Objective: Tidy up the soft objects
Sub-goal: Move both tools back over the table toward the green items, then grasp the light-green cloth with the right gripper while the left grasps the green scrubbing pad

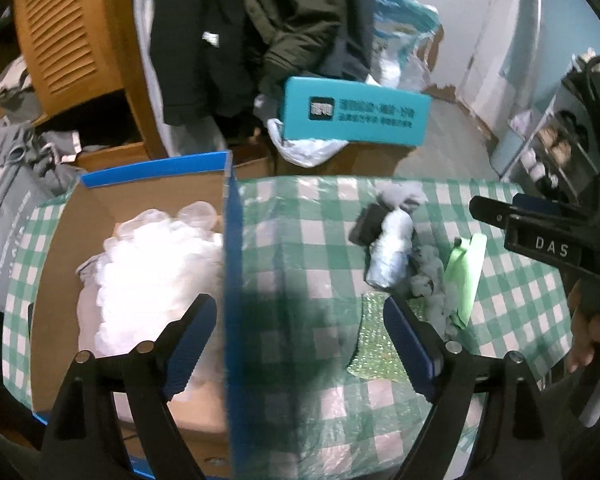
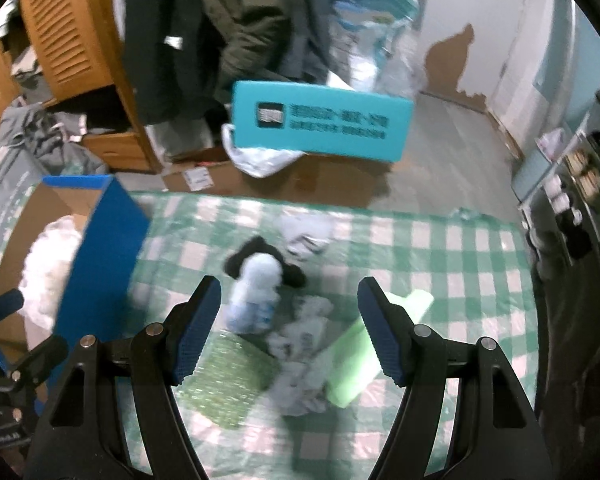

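A blue cardboard box [image 1: 233, 264] stands at the table's left with white fluffy stuffing [image 1: 148, 272] inside; it also shows in the right wrist view [image 2: 100, 256]. A pile of soft things lies on the checked cloth: a pale blue roll [image 2: 256, 296], a black cloth [image 2: 252, 258], grey socks [image 2: 300, 364], a light green cloth [image 2: 360, 364] and a green sparkly sponge [image 2: 224, 384]. My left gripper [image 1: 300, 344] is open and empty, straddling the box's right wall. My right gripper [image 2: 290, 332] is open and empty above the pile.
The green-and-white checked tablecloth [image 1: 300, 240] covers the table. Behind it stand a teal box [image 1: 352, 116] on cardboard cartons, hanging dark coats [image 1: 260, 40] and a wooden cabinet [image 1: 72, 48]. A shelf unit [image 2: 580, 184] stands at the right.
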`<state>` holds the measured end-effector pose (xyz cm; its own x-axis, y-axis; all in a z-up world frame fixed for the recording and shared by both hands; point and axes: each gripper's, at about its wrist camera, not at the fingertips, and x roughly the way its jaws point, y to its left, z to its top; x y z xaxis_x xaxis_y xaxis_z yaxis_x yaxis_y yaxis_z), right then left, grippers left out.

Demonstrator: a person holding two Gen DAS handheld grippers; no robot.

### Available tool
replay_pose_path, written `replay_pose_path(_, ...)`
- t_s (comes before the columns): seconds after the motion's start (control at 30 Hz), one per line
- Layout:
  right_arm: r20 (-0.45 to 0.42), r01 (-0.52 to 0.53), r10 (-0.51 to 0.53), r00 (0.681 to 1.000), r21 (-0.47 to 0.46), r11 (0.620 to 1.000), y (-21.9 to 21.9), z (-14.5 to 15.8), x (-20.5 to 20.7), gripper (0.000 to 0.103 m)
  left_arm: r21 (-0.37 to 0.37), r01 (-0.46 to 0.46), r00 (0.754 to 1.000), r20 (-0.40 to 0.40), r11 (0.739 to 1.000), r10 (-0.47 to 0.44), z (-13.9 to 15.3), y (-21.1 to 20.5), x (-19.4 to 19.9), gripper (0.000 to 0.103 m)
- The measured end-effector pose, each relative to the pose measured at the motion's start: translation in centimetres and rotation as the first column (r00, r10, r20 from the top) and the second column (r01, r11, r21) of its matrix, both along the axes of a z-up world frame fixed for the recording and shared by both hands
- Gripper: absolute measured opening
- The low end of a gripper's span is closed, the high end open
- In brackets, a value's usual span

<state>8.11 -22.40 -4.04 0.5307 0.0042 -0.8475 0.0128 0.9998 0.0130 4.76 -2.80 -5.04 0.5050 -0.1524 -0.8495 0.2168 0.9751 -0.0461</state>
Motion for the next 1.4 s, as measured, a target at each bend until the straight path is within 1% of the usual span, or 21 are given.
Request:
replay_pose_path(0.27, -0.052, 0.071, -0.071, 0.996, -0.008, 0.997, -4.1, -2.7, -0.4, 0.070, 0.010, 0.056, 0.997, -0.049, 0.998, -0.055, -2.0, -4.2, 0.7, 0.087)
replay_pose_path(0.43, -0.114, 0.114, -0.114, 0.987, -0.012, 0.993, -6.3, -5.2, -0.2, 0.071, 0.052, 0.100, 0.990, -0.105, 0.994, -0.094, -5.0, -6.5, 1.0, 0.087)
replay_pose_path(0.57, -0.154, 0.140, -0.139, 0.978, -0.001, 0.990, -7.5, -7.0, 0.1, 0.071, 0.055, 0.124, 0.981, -0.159, 0.991, -0.114, -7.1, -7.4, 1.0, 0.087)
replay_pose_path(0.7, -0.200, 0.177, -0.173, 0.964, 0.003, 0.984, -8.6, -8.9, 0.5, 0.071, 0.052, 0.128, 0.972, -0.204, 0.990, -0.115, -9.0, -7.9, 1.1, 0.087)
replay_pose_path(0.83, -0.254, 0.219, -0.201, 0.946, 0.045, 0.975, -9.7, -10.8, 0.8, 0.071, 0.063, 0.140, 0.964, -0.238, 0.988, -0.122, -10.7, -8.6, 1.1, 0.087)
replay_pose_path(0.9, -0.275, 0.236, -0.210, 0.938, 0.062, 0.970, -10.0, -11.5, 0.8, 0.071, 0.070, 0.147, 0.961, -0.247, 0.987, -0.126, -11.2, -8.8, 1.0, 0.087)
replay_pose_path(0.97, -0.290, 0.242, -0.215, 0.932, 0.059, 0.969, -10.0, -12.0, 1.0, 0.071, 0.078, 0.147, 0.960, -0.251, 0.986, -0.124, -11.6, -9.1, 0.9, 0.087)
replay_pose_path(1.17, -0.317, 0.217, -0.193, 0.928, 0.042, 0.975, -9.4, -13.5, 1.2, 0.071, 0.070, 0.167, 0.948, -0.285, 0.983, -0.141, -12.7, -10.1, 0.4, 0.087)
replay_pose_path(1.4, -0.345, 0.214, -0.197, 0.918, 0.014, 0.977, -9.1, -15.4, 1.9, 0.071, 0.113, 0.209, 0.940, -0.296, 0.971, -0.168, -14.1, -11.3, -0.5, 0.087)
